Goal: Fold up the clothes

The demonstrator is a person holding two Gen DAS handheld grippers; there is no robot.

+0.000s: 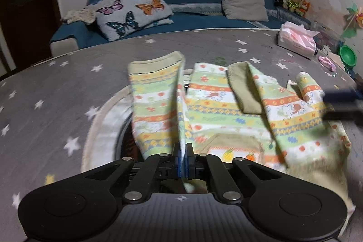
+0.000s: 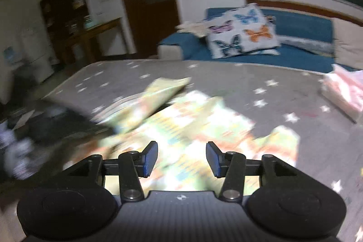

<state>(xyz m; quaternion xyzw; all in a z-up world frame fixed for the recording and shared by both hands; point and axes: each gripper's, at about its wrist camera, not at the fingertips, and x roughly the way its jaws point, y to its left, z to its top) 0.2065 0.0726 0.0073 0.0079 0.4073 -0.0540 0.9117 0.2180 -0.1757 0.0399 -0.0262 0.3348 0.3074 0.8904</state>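
A child's striped patterned garment (image 1: 217,106) with beige cuffs lies on the grey star-print table cover (image 1: 56,87). My left gripper (image 1: 182,151) is shut on a fold of the garment and lifts its left sleeve (image 1: 156,92) off the table. My right gripper (image 2: 181,158) is open and empty, hovering over the garment (image 2: 188,119), which is motion-blurred in the right wrist view. The right gripper also shows as a dark blur at the right edge of the left wrist view (image 1: 344,106). The left gripper shows as a dark blur in the right wrist view (image 2: 68,121).
A pink tissue pack (image 1: 297,37) sits at the table's far right, with a green bowl (image 1: 348,56) beyond it. A blue sofa (image 1: 195,19) with a butterfly cushion (image 1: 131,8) and a beige cushion (image 1: 244,0) stands behind the table.
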